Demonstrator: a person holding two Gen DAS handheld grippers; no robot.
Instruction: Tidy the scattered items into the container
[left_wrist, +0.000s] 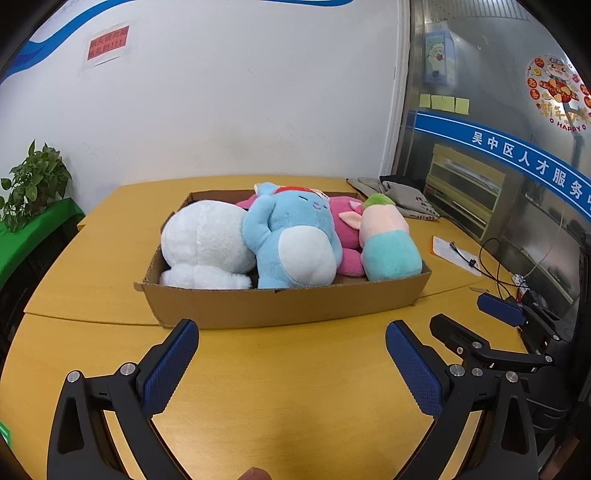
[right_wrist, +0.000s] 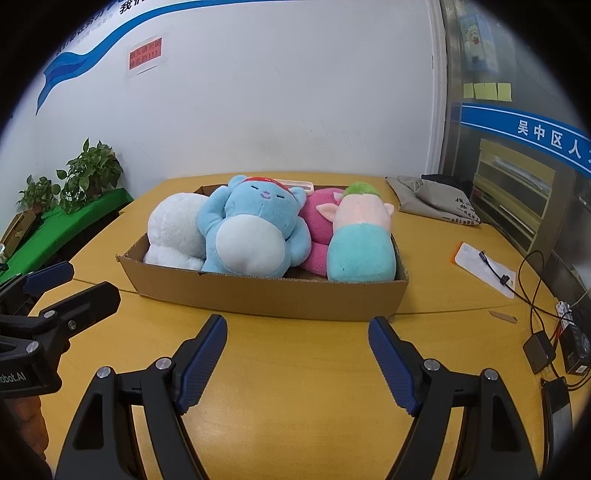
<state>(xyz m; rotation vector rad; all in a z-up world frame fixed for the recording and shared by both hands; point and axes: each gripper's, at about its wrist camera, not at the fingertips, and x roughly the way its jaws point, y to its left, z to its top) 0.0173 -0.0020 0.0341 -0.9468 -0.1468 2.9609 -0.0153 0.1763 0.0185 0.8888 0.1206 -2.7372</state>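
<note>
Both tongs, left (left_wrist: 291, 334) and right (right_wrist: 297, 330), hover level and side by side over the surface (left_wrist: 280, 387), spread wide and empty, with the toy-filled box (left_wrist: 280, 304) just ahead.

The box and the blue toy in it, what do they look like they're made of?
The box looks like plain brown corrugated cardboard, matte, with a fluted cut edge along its rim. The blue toy looks like soft plush fabric, fuzzy and unshiny; its filling cannot be seen.
</note>
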